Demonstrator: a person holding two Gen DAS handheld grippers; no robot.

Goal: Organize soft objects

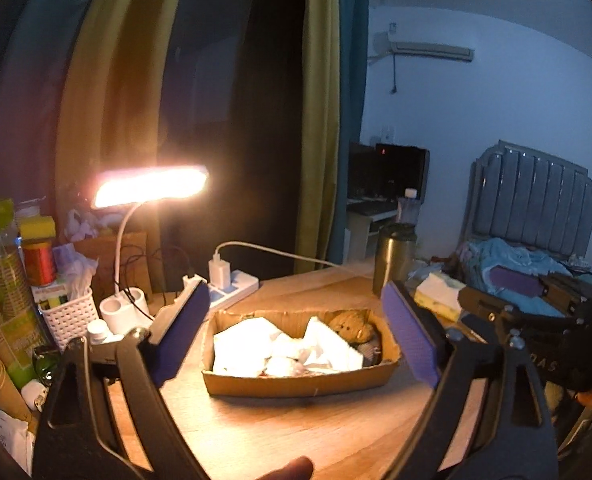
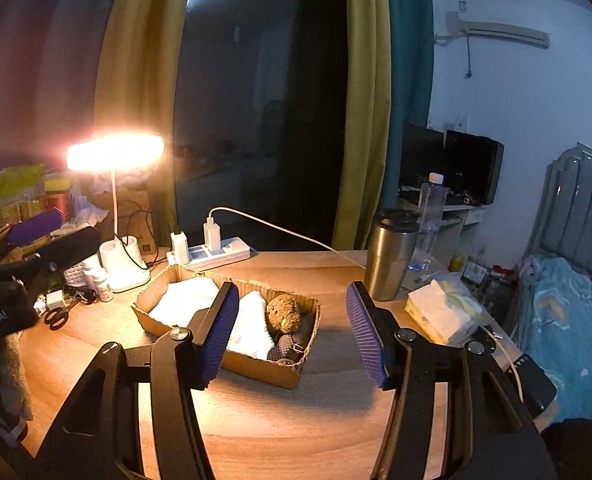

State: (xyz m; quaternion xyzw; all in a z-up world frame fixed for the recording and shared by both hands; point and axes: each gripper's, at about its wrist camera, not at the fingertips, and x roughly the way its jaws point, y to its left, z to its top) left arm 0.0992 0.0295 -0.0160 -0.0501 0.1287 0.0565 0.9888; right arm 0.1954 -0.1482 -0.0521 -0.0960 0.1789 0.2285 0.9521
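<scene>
Both claws spread, nothing between the pads: left claw [image 1: 296,324] and right claw [image 2: 291,330] hang above the wooden table [image 2: 279,428], each aimed at the cardboard tray [image 1: 296,386]. Tray sits mid-table under the lit desk lamp [image 2: 113,152] and holds the soft stuff: white crumpled cloths [image 1: 255,344] across left and centre, brown plush toy [image 2: 283,313] at the right end, small dark dotted item [image 2: 283,346] just beside the plush. Behind the tray a white power strip [image 2: 215,256]; to its right a steel tumbler [image 2: 388,256] and a tissue pack [image 2: 440,312].
</scene>
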